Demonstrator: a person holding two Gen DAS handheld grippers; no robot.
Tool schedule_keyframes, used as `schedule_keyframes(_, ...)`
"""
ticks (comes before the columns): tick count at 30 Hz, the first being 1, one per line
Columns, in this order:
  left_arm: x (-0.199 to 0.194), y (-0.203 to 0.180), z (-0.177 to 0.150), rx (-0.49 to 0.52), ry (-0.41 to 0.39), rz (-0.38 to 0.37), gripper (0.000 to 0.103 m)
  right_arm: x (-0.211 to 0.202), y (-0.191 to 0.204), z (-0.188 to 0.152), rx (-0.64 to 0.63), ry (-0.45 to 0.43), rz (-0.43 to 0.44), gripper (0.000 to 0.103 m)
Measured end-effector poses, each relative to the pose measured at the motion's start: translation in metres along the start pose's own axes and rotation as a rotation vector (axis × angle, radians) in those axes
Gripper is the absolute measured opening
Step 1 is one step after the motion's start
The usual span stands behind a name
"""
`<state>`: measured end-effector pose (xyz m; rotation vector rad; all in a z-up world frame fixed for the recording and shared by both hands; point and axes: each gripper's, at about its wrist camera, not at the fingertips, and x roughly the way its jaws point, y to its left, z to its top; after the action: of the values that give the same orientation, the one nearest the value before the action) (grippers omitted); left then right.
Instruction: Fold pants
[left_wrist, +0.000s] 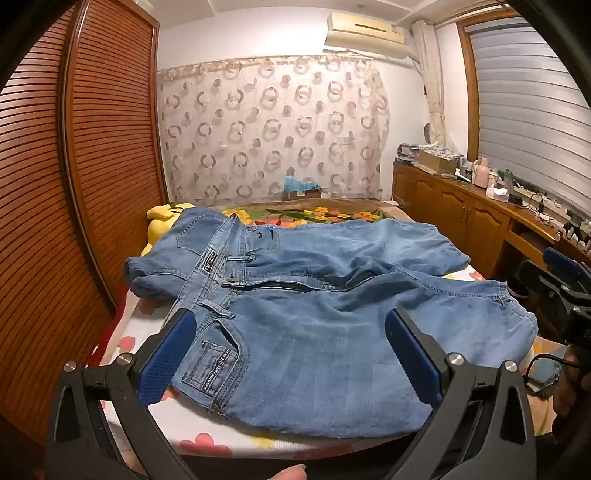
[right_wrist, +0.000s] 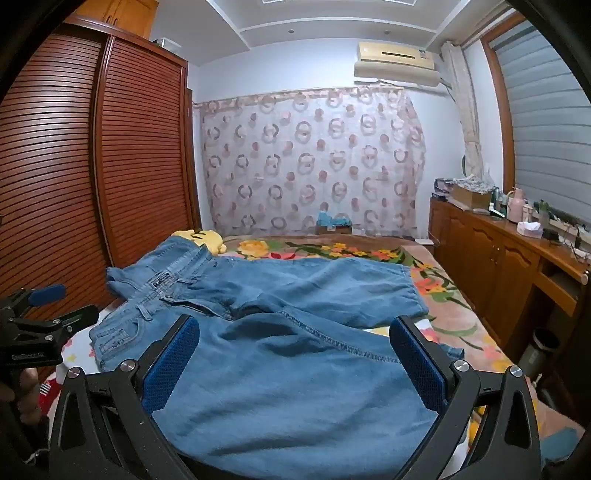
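Both tongs stand spread wide and grasp nothing: the left gripper hangs over the waistband end and pocket, the right gripper over the near leg, blue pads clear of the cloth. One pair of light blue denim jeans lies flat across the flower-printed bed, its near edge close to the bed's front edge. Bare floral cover stretches beyond it. One yellow plush toy sits at the far left corner.
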<state>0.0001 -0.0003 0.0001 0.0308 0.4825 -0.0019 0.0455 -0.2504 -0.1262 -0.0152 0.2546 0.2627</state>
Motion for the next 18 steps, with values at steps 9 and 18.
schedule_keyframes(9,-0.0007,-0.0002,-0.0002,-0.008,-0.003,-0.003,0.102,0.001,-0.0002,-0.0003,-0.001,0.001,0.001,0.103)
schedule_keyframes(18,0.0,0.0001,-0.0001,-0.008,0.0,-0.004,0.102,0.0,0.0015,-0.0005,0.001,0.001,0.001,0.103)
